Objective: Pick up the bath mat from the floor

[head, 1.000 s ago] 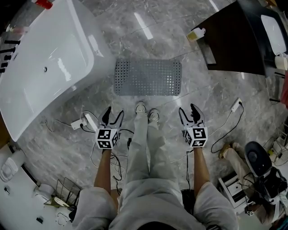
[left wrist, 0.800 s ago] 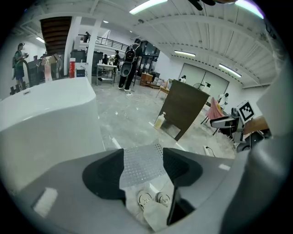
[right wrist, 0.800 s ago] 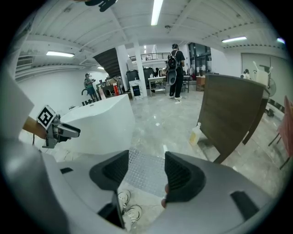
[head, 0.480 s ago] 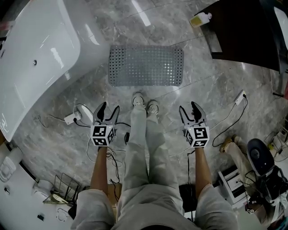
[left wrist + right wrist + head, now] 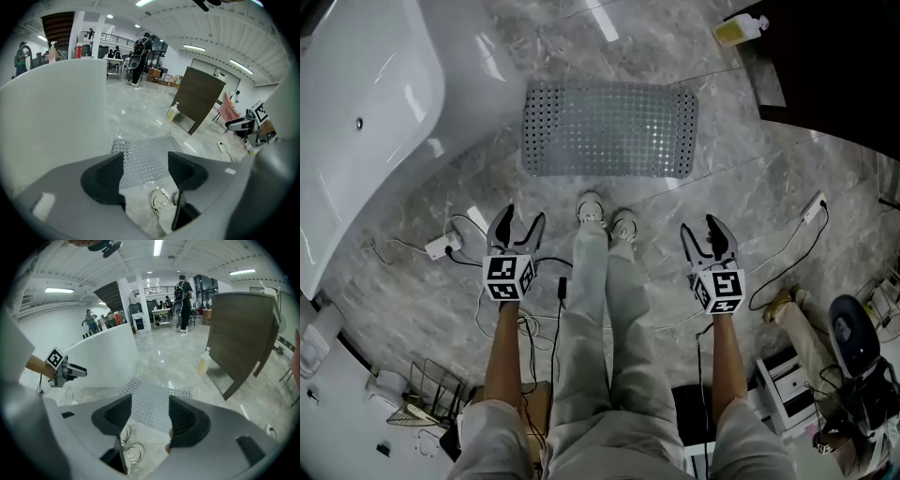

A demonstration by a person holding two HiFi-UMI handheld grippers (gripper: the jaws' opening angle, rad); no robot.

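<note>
The grey perforated bath mat (image 5: 609,129) lies flat on the marble floor, just beyond the person's shoes (image 5: 607,216). My left gripper (image 5: 523,225) hangs to the left of the legs, short of the mat and apart from it. It is open, its jaws have just been opening a little, and nothing is between them. My right gripper (image 5: 701,234) hangs to the right of the legs, open and empty as well. In the left gripper view the mat (image 5: 145,157) shows between the jaws of the left gripper (image 5: 145,174). The right gripper view likewise frames the mat (image 5: 151,401) between the right gripper (image 5: 150,417) jaws.
A white bathtub (image 5: 366,122) stands close at the mat's left. A dark cabinet (image 5: 834,56) with a yellow bottle (image 5: 741,28) beside it stands at the back right. Power strips and cables (image 5: 441,248) lie on the floor near both grippers. A wire rack (image 5: 431,398) sits behind at the left.
Both grippers have sunk toward the floor, still on either side of the legs. The mat now looks larger and nearer in the head view. It has not moved.
</note>
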